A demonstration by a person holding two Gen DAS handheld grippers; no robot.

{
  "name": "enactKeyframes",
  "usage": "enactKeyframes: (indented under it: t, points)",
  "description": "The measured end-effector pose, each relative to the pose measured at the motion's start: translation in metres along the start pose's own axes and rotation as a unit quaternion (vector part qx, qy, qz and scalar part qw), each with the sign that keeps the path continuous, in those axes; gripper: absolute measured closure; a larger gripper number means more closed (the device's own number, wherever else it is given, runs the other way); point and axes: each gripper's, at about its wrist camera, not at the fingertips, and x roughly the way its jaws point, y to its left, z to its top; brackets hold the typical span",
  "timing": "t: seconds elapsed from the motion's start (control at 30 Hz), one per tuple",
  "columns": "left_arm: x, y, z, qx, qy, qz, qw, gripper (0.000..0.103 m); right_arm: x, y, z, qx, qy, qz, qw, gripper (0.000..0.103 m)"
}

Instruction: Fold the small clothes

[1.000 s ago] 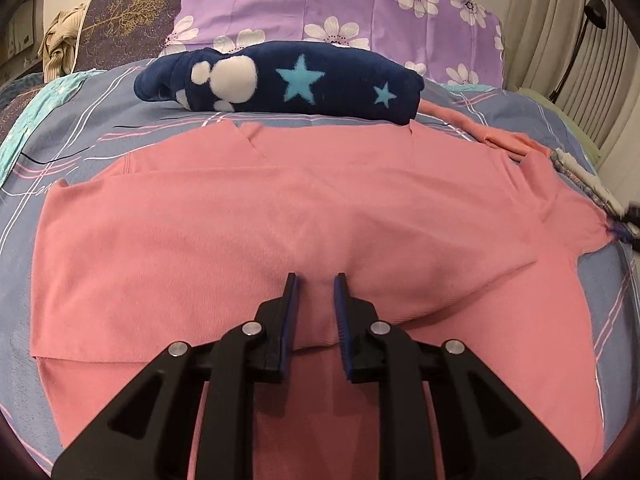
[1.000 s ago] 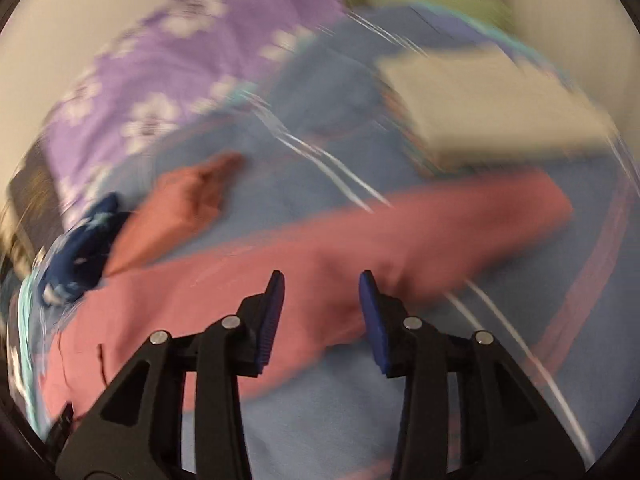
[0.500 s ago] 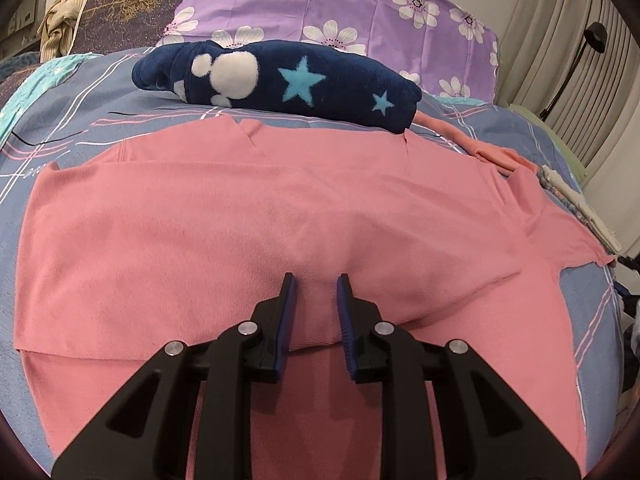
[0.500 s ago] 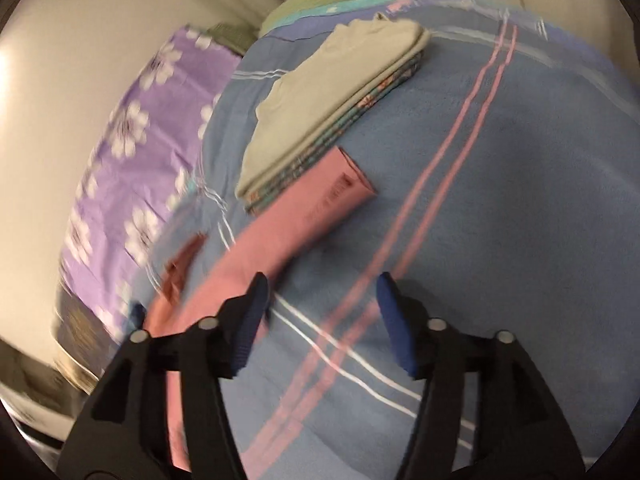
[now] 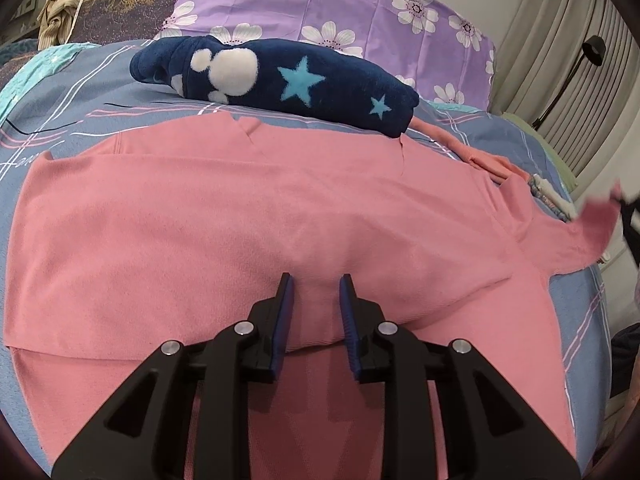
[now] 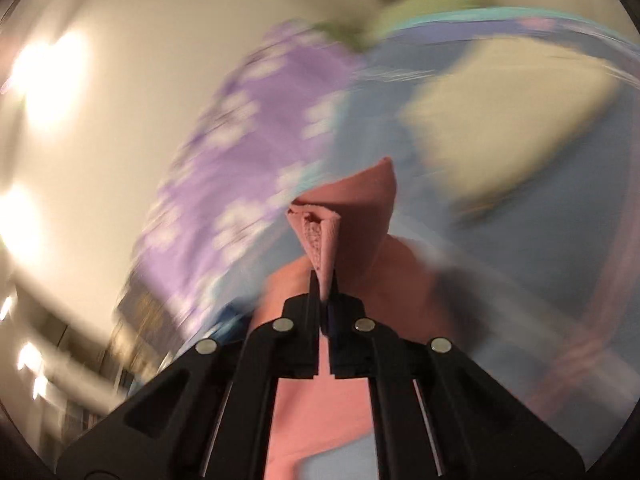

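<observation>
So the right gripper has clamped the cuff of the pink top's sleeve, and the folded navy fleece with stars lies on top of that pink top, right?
Not quite. The folded navy fleece with stars lies on the bedsheet beyond the pink top, not on it, as the left wrist view shows. The right gripper does clamp the cuff.

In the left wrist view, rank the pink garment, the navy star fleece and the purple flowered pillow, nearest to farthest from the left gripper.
1. Pink garment, directly under the left gripper.
2. Navy star fleece, beyond the garment's far edge.
3. Purple flowered pillow, behind the fleece.
</observation>
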Motion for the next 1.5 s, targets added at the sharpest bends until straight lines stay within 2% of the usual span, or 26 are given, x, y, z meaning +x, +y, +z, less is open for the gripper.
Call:
enactKeyframes:
  t: [0.07,0.17,0.23,0.3,0.4,0.53,0.67,0.8,0.83,0.87,1.03,1.13,1.3,1.33,1.37,1.4,1.43,1.47,1.5]
  points:
    - [0.000,0.001,0.000,-0.004,-0.001,-0.004,1.0000,0.078,0.030,0.056,-0.033,-0.057,0.046,0.061,0.995,0.100]
    - [-0.001,0.004,0.000,-0.013,-0.002,-0.015,0.9998,0.078,0.077,0.112,-0.093,-0.114,0.131,0.124,0.977,0.100]
    - [-0.002,0.008,0.000,-0.020,-0.003,-0.024,0.9995,0.078,0.103,0.128,-0.134,-0.147,0.177,0.125,0.965,0.100]
    - [-0.002,0.011,0.000,-0.028,-0.003,-0.033,0.9991,0.078,0.130,0.128,-0.175,-0.173,0.224,0.100,0.954,0.100]
    - [-0.003,0.014,0.000,-0.038,-0.004,-0.050,0.9980,0.075,0.149,0.110,-0.202,-0.174,0.264,0.078,0.945,0.100]
    - [-0.004,0.016,0.000,-0.044,-0.006,-0.081,0.9957,0.066,0.150,0.104,-0.218,-0.196,0.273,0.065,0.940,0.100]
    - [-0.010,0.014,0.000,-0.044,-0.014,-0.097,0.9942,0.065,0.143,0.106,-0.231,-0.225,0.257,0.073,0.937,0.099]
    - [-0.018,0.004,0.007,-0.082,-0.007,-0.197,0.9770,0.063,0.143,0.109,-0.238,-0.245,0.253,0.082,0.932,0.097]
    - [-0.018,-0.004,0.013,-0.085,-0.001,-0.212,0.9736,0.059,0.145,0.109,-0.237,-0.244,0.252,0.083,0.933,0.097]
    - [-0.016,-0.010,0.016,-0.084,0.006,-0.216,0.9727,0.055,0.144,0.109,-0.237,-0.242,0.251,0.087,0.933,0.097]
    - [0.014,-0.029,0.039,-0.108,0.057,-0.208,0.9705,0.051,0.144,0.103,-0.237,-0.236,0.254,0.093,0.933,0.097]
    - [0.034,-0.034,0.049,-0.133,0.082,-0.189,0.9694,0.042,0.142,0.102,-0.236,-0.234,0.251,0.100,0.934,0.097]
    - [0.054,-0.037,0.056,-0.167,0.097,-0.170,0.9663,0.042,0.139,0.104,-0.236,-0.242,0.250,0.113,0.931,0.097]
    - [0.056,-0.040,0.058,-0.169,0.097,-0.167,0.9665,0.045,0.139,0.104,-0.236,-0.244,0.250,0.115,0.930,0.097]
    - [0.058,-0.042,0.060,-0.170,0.098,-0.164,0.9667,0.072,0.138,0.105,-0.237,-0.246,0.251,0.118,0.929,0.097]
    - [0.061,-0.046,0.062,-0.167,0.104,-0.163,0.9670,0.090,0.137,0.106,-0.237,-0.249,0.251,0.120,0.928,0.095]
    - [0.065,-0.051,0.066,-0.162,0.114,-0.164,0.9663,0.101,0.134,0.107,-0.236,-0.252,0.248,0.121,0.928,0.094]
    - [0.065,-0.055,0.069,-0.156,0.114,-0.160,0.9679,0.101,0.131,0.108,-0.235,-0.254,0.243,0.122,0.928,0.088]
    - [0.061,-0.062,0.077,-0.139,0.105,-0.149,0.9734,0.101,0.127,0.109,-0.232,-0.258,0.237,0.125,0.928,0.085]
